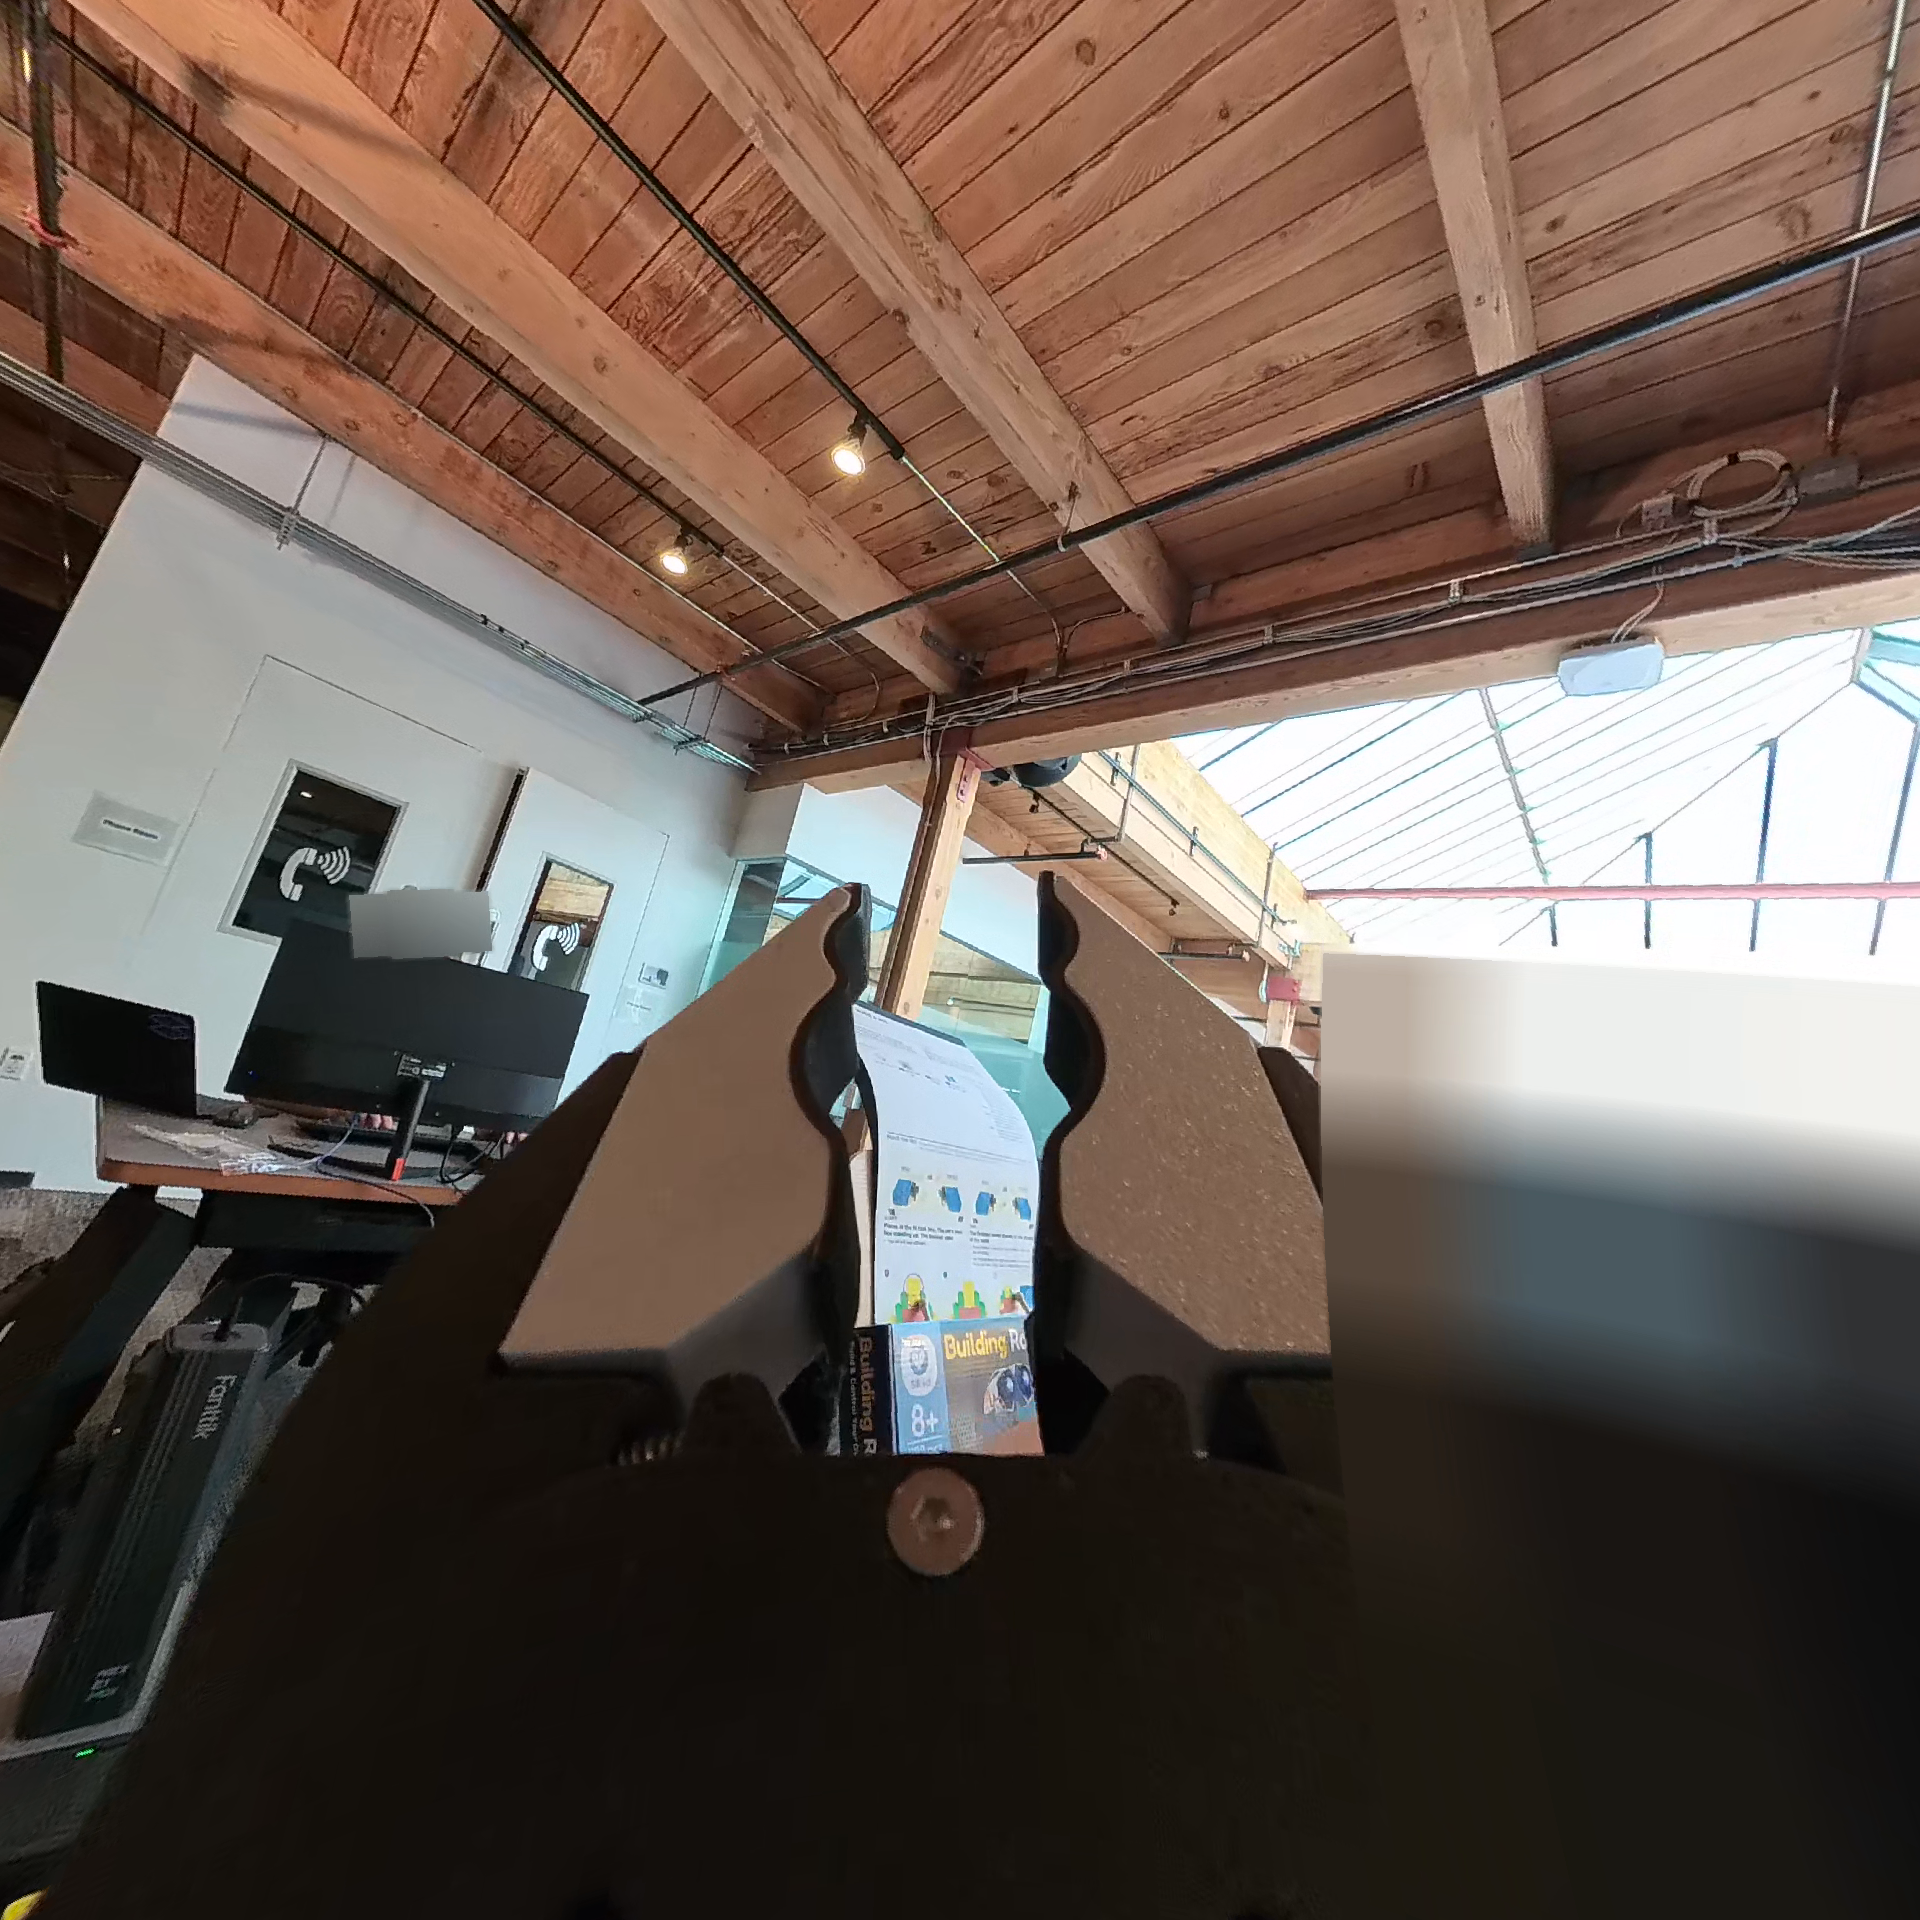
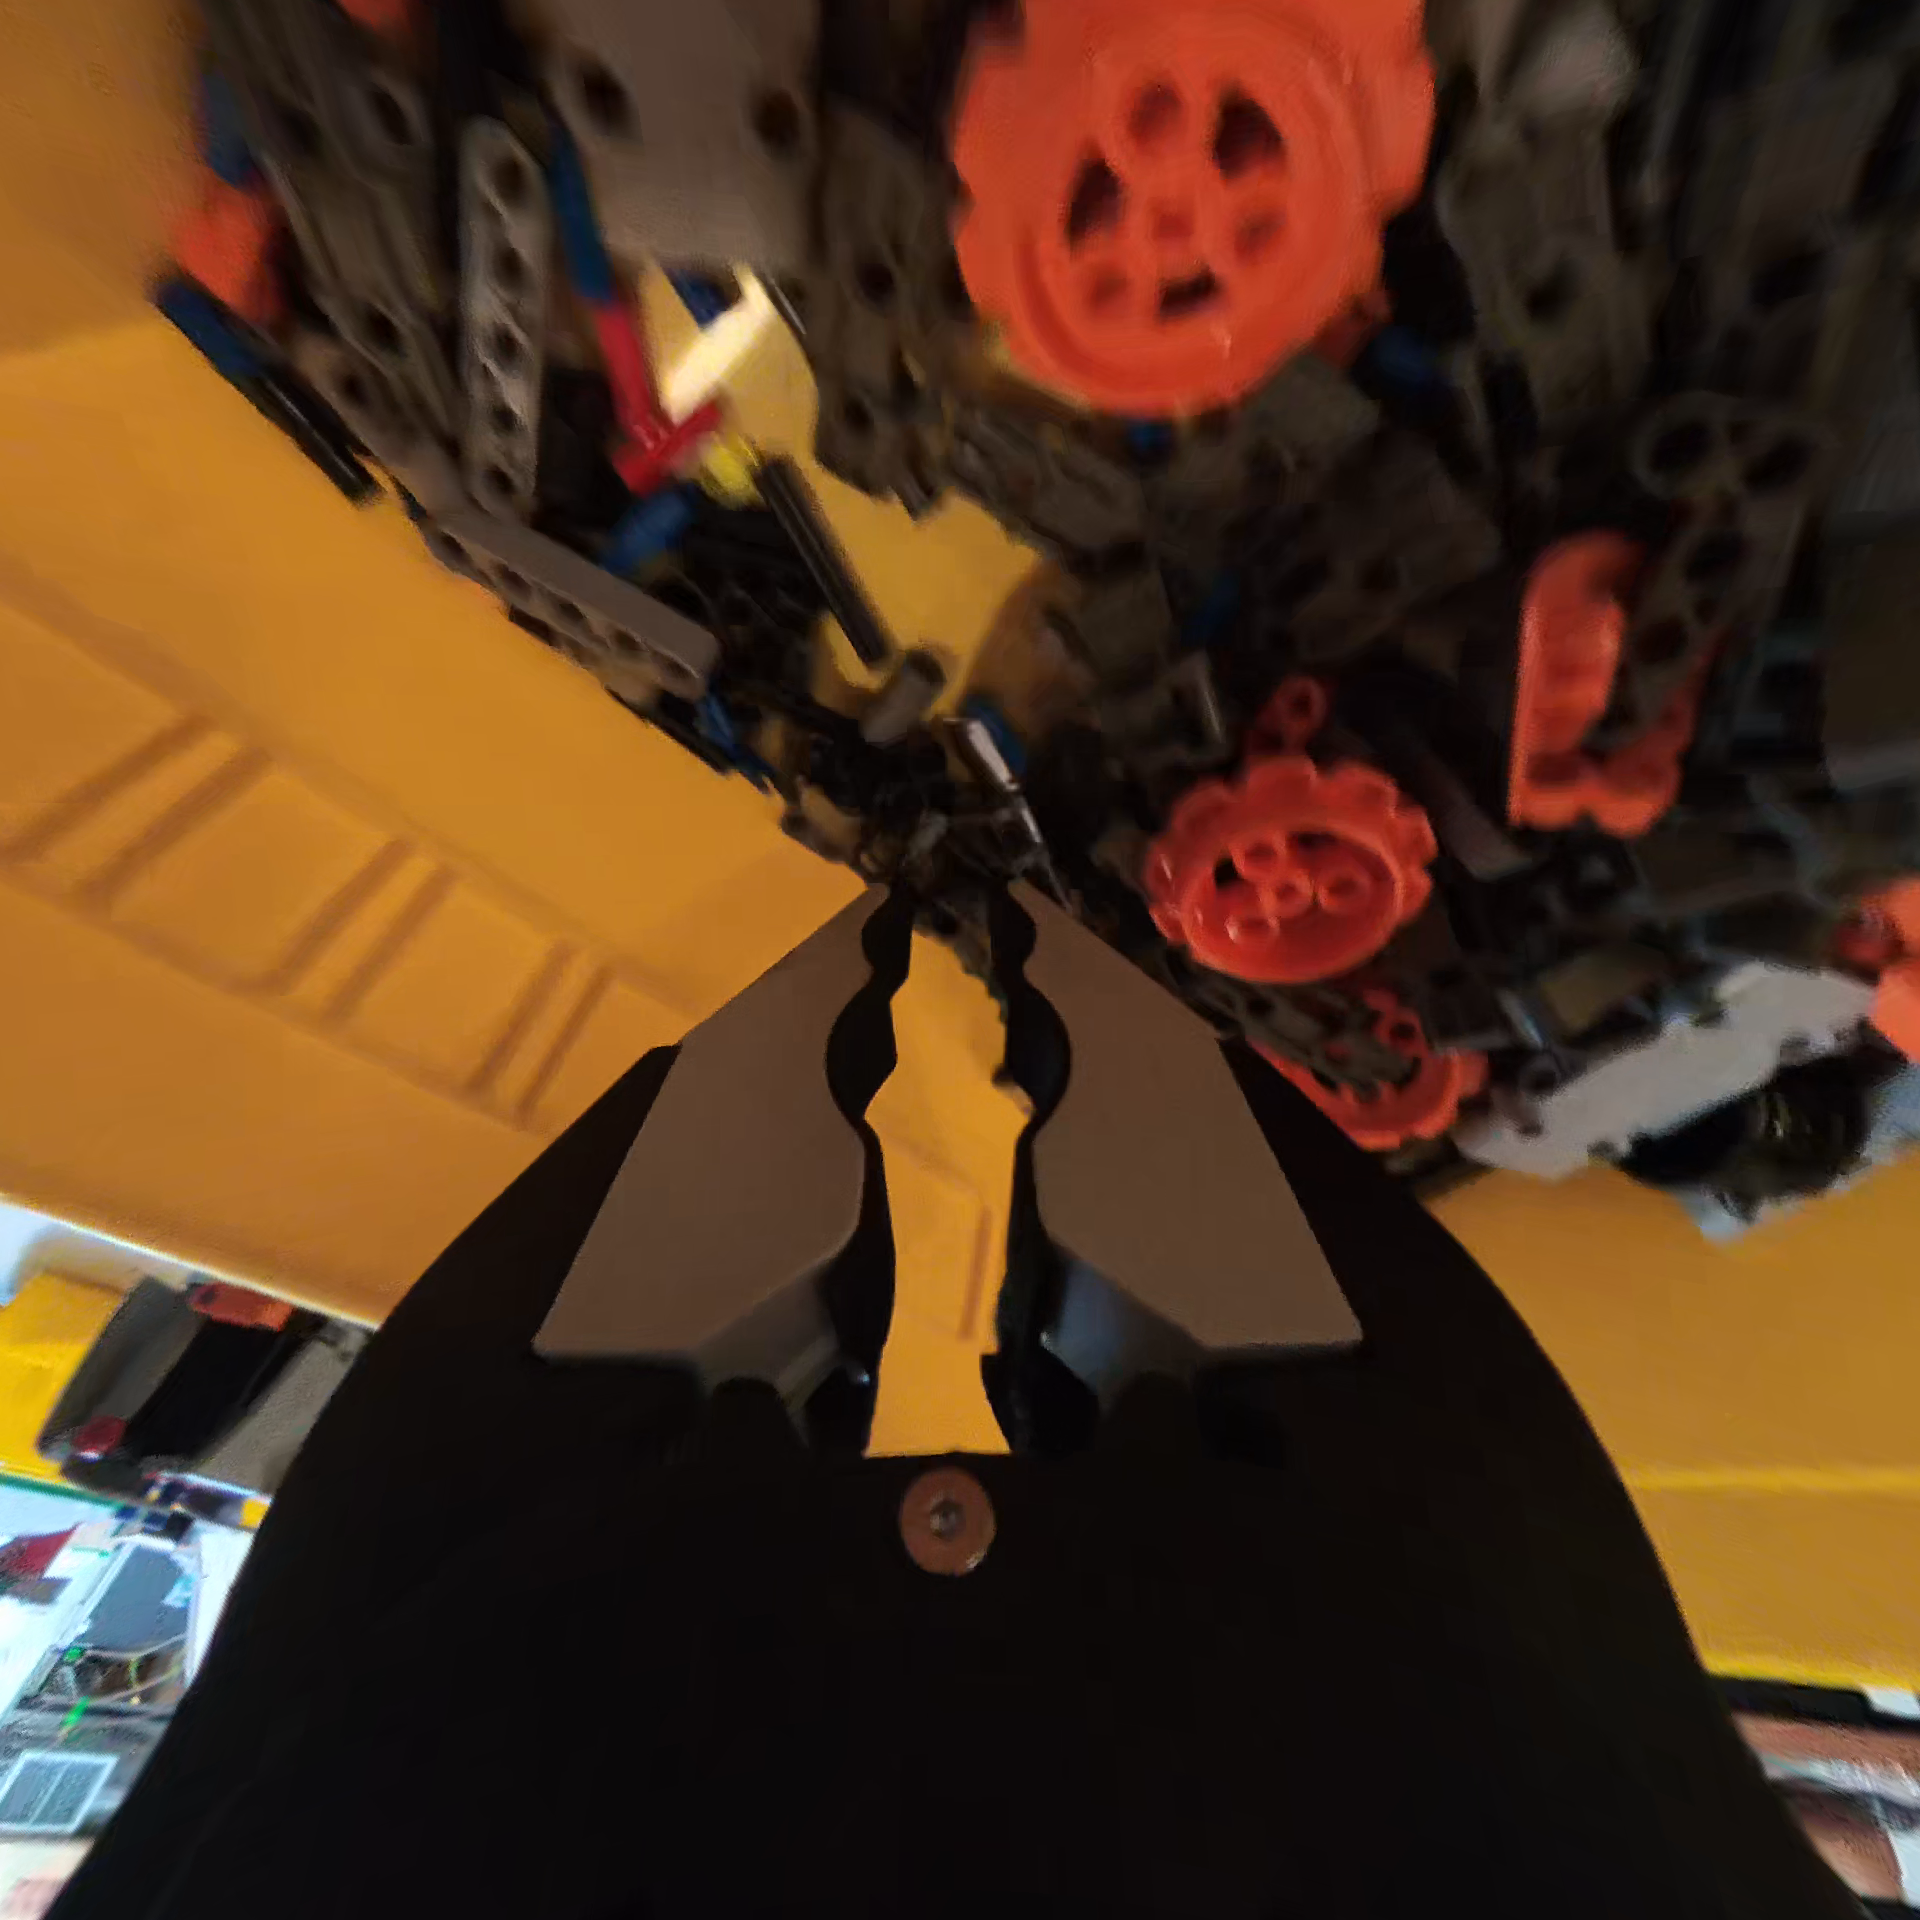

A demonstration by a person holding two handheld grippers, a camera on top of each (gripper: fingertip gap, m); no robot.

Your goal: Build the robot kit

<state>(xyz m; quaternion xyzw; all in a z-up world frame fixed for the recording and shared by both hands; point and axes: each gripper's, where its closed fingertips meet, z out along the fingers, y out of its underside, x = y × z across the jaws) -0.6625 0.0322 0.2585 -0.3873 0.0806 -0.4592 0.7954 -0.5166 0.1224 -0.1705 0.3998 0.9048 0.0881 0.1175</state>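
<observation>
Our right gripper [image 2: 948, 904] reaches into a yellow plastic bin [image 2: 312, 852], its tips at the near edge of a heap of building-toy parts [image 2: 1091, 582]. Its jaws are narrowed, with a slim gap between the wavy black pads; the tips sit against small dark pieces, but the blur keeps us from telling whether anything is pinched. The heap is a jumble of grey perforated beams [image 2: 509, 301], black pins and blue connectors. Round orange toothed wheels lie among them: a large one [image 2: 1184, 197] toward the far side and a smaller one [image 2: 1288, 883] just right of the tips. A red cross-shaped axle piece [image 2: 665, 436] lies to the left. The bin's smooth wall on the left is moulded with raised rectangular ribs.

Our left gripper [image 1: 951, 914] points upward, away from any surface, its jaws spread with nothing between the scalloped pads. Through the gap we see a curling white instruction sheet [image 1: 951, 1143] with coloured diagrams, and below it a printed cardboard box [image 1: 956, 1382].

Beyond these, at left, a brown desk [image 1: 270, 1174] carries a black monitor [image 1: 416, 1039] and a laptop [image 1: 114, 1044]. Overhead runs a ceiling of reddish wooden planks [image 1: 1195, 260] crossed by pale beams.
</observation>
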